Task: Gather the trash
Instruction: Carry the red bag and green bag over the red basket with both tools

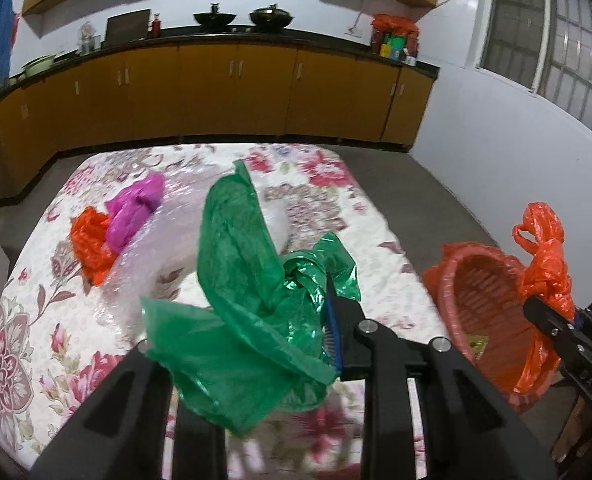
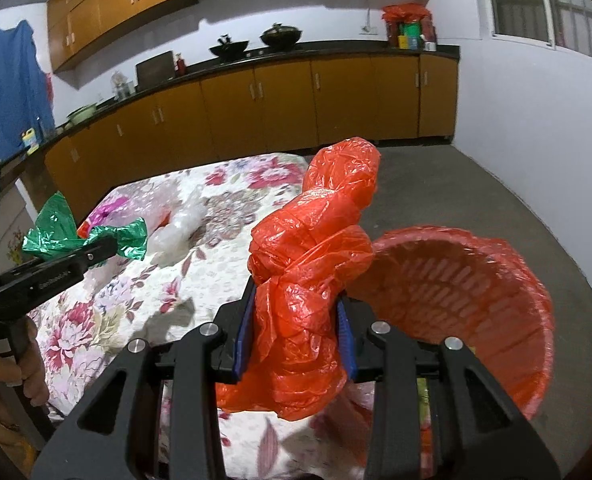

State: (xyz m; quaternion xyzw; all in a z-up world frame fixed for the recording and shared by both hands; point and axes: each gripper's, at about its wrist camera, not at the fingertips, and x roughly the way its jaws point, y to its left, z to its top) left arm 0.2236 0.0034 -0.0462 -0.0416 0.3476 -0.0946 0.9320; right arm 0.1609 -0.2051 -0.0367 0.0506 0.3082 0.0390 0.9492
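Observation:
My left gripper [image 1: 296, 312] is shut on a green plastic bag [image 1: 247, 280] and holds it above the flowered table [image 1: 35, 320]. My right gripper [image 2: 296, 320] is shut on a crumpled orange plastic bag [image 2: 312, 272], held beside the red basket [image 2: 476, 280], which is lined with orange plastic, at the table's right edge. In the left wrist view the right gripper [image 1: 552, 320] holds its orange bag [image 1: 544, 256] over the basket [image 1: 480, 288]. A pink bag [image 1: 135, 208] and another orange bag [image 1: 91, 244] lie on the far left of the table.
Clear bubble wrap [image 2: 183, 224] lies mid-table. Yellow kitchen cabinets [image 1: 231, 88] with a dark counter run behind the table. Grey floor [image 2: 476, 192] lies to the right of the table, with a white wall and window beyond.

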